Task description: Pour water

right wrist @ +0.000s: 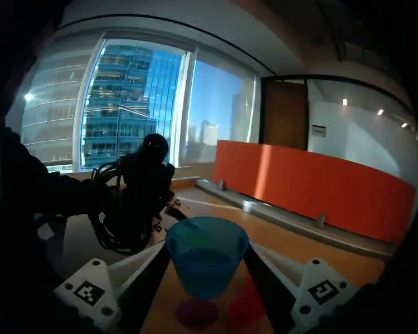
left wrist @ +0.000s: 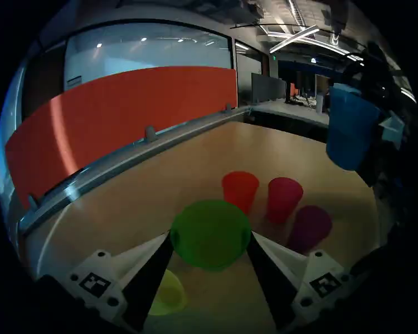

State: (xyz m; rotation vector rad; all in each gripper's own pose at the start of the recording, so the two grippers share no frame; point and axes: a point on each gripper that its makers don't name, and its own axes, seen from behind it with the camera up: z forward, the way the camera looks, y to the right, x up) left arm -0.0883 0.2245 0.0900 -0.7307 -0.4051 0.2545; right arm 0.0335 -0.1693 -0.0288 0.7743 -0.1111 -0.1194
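Four loose cups (left wrist: 240,189) (left wrist: 283,197) (left wrist: 311,225) (left wrist: 169,292), left gripper (left wrist: 209,239) holding green cup (left wrist: 210,231), right gripper (right wrist: 207,247) blue cup (right wrist: 206,264)

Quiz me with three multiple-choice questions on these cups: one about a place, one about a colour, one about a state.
1. The pink cup stands:
A) between the red cup and the purple cup
B) on a chair
C) on a shelf

2. The cup in the right tool is:
A) yellow
B) blue
C) red

3. The blue cup is:
A) upside down
B) lying on the table
C) upright with liquid in it

Answers:
1 A: the left gripper view shows it flanked by those two.
2 B: the right gripper view shows blue between the fingers.
3 C: its rim faces up and a liquid level shows inside.
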